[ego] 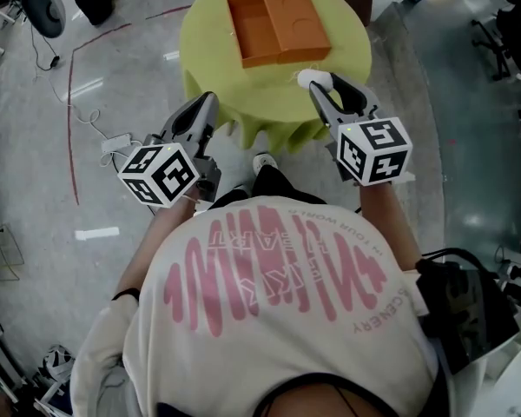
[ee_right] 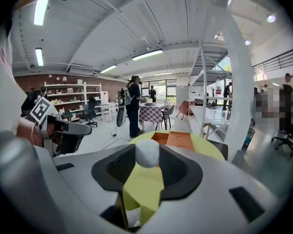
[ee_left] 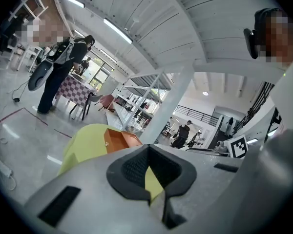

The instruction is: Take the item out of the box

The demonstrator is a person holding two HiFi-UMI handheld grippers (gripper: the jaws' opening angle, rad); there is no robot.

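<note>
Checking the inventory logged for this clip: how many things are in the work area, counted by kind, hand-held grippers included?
table: 1
orange box: 1
white ball: 1
hand-held grippers: 2, the left hand-held gripper and the right hand-held gripper
total: 5

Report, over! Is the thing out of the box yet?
Right gripper holds white ball, clear of box. Left gripper shut, empty. Nothing blocking.

Both arms extended forward, left gripper (ego: 208, 99) fingers together, right gripper (ego: 318, 85) fingers pinching white ball (ee_right: 147, 153).
</note>
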